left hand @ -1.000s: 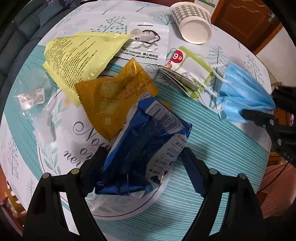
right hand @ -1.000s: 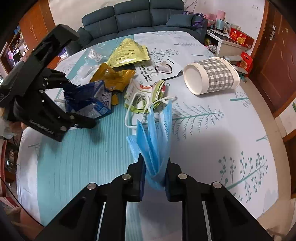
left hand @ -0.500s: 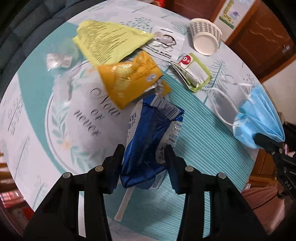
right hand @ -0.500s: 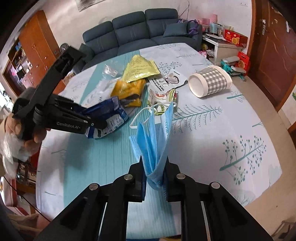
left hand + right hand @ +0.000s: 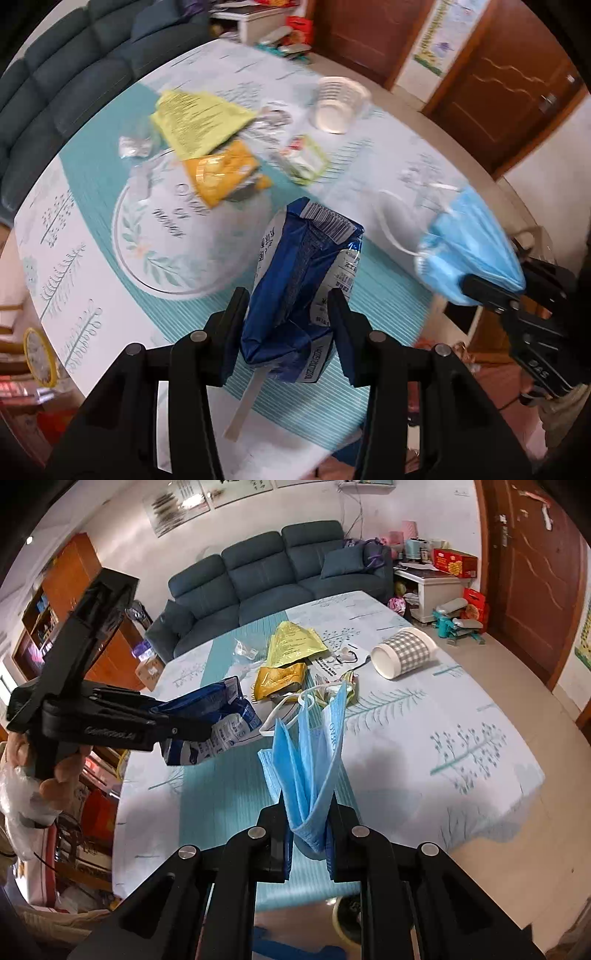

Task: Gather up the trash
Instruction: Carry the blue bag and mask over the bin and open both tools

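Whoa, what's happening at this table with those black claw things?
A person is clearing trash off the table, holding a claw tool in each hand. The left claw is clamped on a crumpled blue wrapper, held above the table. The right claw pinches a folded blue face mask, also in the air. On the table lie a yellow bag, an orange packet, a checked paper cup on its side and a few smaller scraps.
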Action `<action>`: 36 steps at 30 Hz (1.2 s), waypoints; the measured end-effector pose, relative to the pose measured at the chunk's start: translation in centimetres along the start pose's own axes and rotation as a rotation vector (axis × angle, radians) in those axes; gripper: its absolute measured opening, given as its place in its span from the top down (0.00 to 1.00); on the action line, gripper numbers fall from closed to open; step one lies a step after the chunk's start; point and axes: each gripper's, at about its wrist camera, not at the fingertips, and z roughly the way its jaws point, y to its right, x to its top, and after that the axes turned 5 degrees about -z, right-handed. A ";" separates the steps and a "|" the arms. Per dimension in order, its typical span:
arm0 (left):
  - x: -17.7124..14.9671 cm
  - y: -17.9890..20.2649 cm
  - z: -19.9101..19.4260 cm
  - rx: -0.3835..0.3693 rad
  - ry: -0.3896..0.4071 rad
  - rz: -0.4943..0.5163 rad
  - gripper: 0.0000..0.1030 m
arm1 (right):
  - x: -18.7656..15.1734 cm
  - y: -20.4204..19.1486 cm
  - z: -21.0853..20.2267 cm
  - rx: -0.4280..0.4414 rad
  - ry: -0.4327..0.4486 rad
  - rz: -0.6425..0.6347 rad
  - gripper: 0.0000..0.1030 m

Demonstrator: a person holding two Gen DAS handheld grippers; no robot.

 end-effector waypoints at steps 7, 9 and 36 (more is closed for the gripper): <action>-4.5 8.5 -1.6 -0.082 0.003 0.140 0.61 | -6.4 0.9 -5.0 -0.041 0.008 0.118 0.87; -6.0 11.0 -1.2 -0.098 -0.005 0.171 0.61 | -8.8 1.5 -6.4 -0.067 0.006 0.143 0.87; -17.9 25.4 16.2 -0.015 -0.163 0.242 0.61 | -29.2 12.3 -0.6 -0.176 -0.204 0.474 0.87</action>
